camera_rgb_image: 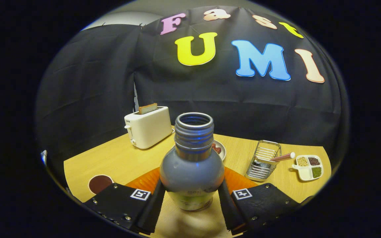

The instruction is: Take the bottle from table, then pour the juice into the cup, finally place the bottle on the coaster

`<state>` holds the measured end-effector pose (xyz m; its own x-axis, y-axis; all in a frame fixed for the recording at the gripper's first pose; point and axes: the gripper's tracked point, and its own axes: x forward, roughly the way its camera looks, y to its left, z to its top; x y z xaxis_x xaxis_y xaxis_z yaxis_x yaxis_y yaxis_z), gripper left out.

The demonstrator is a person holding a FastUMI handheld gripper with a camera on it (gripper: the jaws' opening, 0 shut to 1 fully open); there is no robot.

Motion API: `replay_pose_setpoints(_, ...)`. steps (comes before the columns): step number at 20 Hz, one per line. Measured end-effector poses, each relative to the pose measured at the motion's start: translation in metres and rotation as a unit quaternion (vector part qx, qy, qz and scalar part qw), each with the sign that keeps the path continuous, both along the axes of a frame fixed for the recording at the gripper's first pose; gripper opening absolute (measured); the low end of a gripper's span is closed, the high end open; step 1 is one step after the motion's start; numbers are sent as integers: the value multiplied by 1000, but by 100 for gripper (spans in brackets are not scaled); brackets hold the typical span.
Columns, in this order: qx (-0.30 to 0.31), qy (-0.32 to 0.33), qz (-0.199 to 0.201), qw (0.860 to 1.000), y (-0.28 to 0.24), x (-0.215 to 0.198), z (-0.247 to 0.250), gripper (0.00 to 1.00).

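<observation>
Clamped the hand-held gripper on the upright, uncapped bottle, toaster behind it on the bench.

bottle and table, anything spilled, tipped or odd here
Nothing stands out. The bottle stands upright and uncapped between the gripper fingers, which press its sides. No spill shows on the table. The toaster, wire rack and divided dish sit level.

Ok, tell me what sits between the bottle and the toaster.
In the gripper view, bare wooden table lies between the bottle, held between the tongs, and the toaster beyond it.
</observation>
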<state>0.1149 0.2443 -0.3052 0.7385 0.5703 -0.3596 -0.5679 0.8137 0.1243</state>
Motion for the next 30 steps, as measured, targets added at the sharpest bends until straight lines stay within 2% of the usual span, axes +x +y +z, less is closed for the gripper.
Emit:
replay_pose_setpoints(10,-34,16,-3,999,13,21,-35,76)
replay_pose_setpoints(17,-31,22,-9,999,11,23,-43,76)
replay_pose_setpoints(21,-18,21,-26,999,7,31,-39,84)
replay_pose_setpoints(23,-10,12,-36,999,6,33,-30,98)
replay_pose_setpoints(27,1,-25,-54,998,-3,27,15,98)
replay_pose_setpoints(30,33,-88,-74,993,-14,15,94,98)
